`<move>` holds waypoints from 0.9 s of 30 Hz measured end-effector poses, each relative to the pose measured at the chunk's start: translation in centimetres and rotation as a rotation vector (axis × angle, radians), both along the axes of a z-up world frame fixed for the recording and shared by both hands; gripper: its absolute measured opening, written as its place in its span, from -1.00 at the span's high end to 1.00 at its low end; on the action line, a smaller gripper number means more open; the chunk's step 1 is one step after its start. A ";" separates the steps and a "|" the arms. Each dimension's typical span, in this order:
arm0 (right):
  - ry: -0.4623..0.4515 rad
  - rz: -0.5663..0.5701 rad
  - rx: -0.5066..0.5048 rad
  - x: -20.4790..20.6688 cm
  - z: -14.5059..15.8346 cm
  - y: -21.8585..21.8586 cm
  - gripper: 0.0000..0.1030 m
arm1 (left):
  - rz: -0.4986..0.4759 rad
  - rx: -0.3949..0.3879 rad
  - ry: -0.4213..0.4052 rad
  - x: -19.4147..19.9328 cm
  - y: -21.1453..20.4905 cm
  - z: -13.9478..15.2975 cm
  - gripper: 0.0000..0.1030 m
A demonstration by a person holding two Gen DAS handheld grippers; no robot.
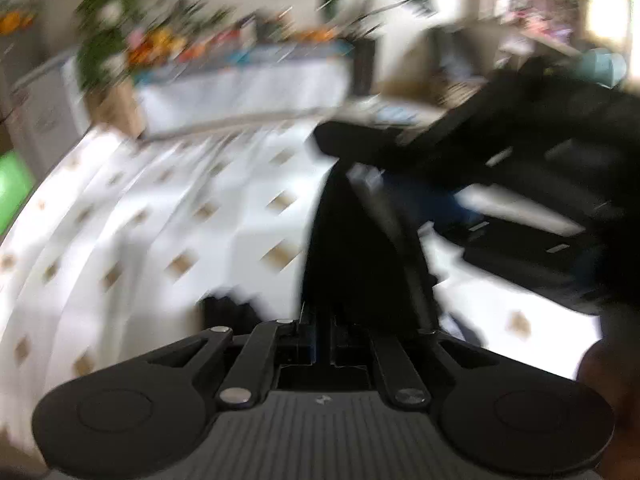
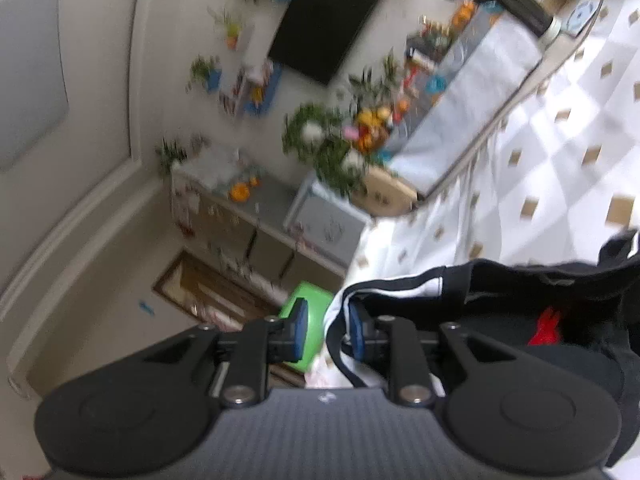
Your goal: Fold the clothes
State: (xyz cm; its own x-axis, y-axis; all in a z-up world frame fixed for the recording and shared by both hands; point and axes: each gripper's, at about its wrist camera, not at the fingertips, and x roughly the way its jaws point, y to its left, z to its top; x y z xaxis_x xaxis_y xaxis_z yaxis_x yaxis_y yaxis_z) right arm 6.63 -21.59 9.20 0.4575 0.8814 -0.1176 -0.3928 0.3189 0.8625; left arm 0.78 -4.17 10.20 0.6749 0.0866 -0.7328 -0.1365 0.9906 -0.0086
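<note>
A black garment (image 1: 352, 248) with white stripes rises in a taut fold from my left gripper (image 1: 324, 320), which is shut on it; the cloth hides the fingertips. This view is badly blurred. The dark body of the right-hand tool (image 1: 552, 148) hangs at the upper right with more black cloth below it. In the right wrist view my right gripper (image 2: 328, 326) is open, its blue pads (image 2: 299, 320) apart. The garment's black hem with white stripes (image 2: 400, 284) lies against the right pad only. The garment (image 2: 560, 304) sags to the right and shows a red mark (image 2: 546, 328).
A white bedspread with gold diamonds (image 1: 160, 220) (image 2: 560, 140) lies under the garment. Beyond it stands a long sideboard with flowers and ornaments (image 1: 240, 80) (image 2: 360, 128). A green stool (image 2: 310, 308) is on the floor. A dark screen (image 2: 324, 20) hangs on the wall.
</note>
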 end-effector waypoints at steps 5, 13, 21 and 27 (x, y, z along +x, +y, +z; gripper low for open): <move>0.041 0.131 -0.110 -0.8 -1.6 4.9 0.01 | 0.171 -0.056 0.106 -1.0 5.7 -4.2 0.90; 0.123 -0.067 -0.203 -0.6 -2.5 1.9 -0.32 | 0.258 -0.078 0.126 -2.4 8.5 -5.3 0.64; 0.242 -0.206 -0.223 1.2 -4.9 -0.2 -0.38 | 0.160 -0.076 0.113 -2.6 6.1 -4.9 0.49; 0.298 -0.227 -0.253 2.0 -6.0 -0.5 -0.40 | 0.098 -0.034 0.118 -1.4 5.4 -5.2 0.21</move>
